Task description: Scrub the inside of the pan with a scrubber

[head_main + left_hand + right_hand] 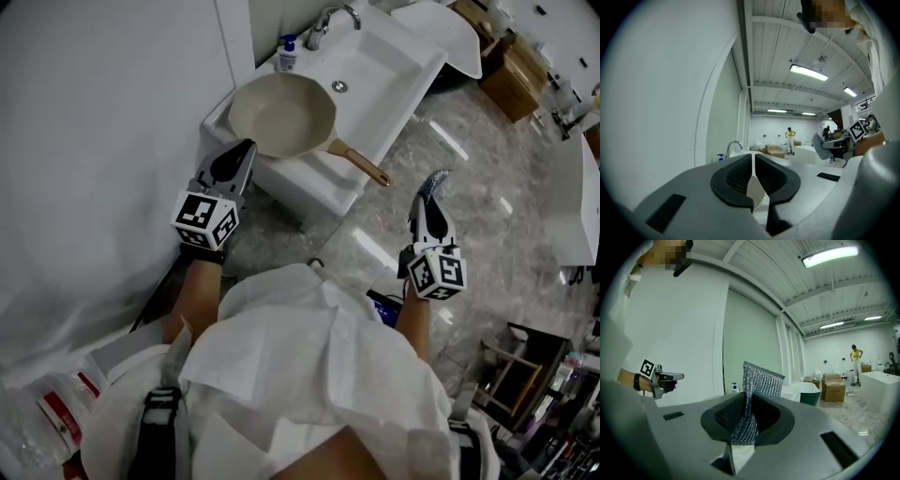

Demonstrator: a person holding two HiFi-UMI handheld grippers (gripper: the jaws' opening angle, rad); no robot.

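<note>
A cream pan (283, 114) with a wooden handle (360, 165) rests on the near left corner of a white sink (375, 66). My left gripper (236, 159) hovers just short of the pan's near rim, jaws shut and empty (753, 174). My right gripper (434, 190) is out over the floor to the right of the sink, clear of the pan. It is shut on a silvery mesh scrubber (754, 390), which sticks up between the jaws (437, 183). In the right gripper view the left gripper (663, 379) shows at far left.
A faucet (330, 21) and a blue pump bottle (287, 52) stand at the sink's back. A white wall (103, 112) is close on the left. Marble floor (469, 169) spreads right, with cardboard boxes (514, 75) beyond. A person in yellow (790, 137) stands far off.
</note>
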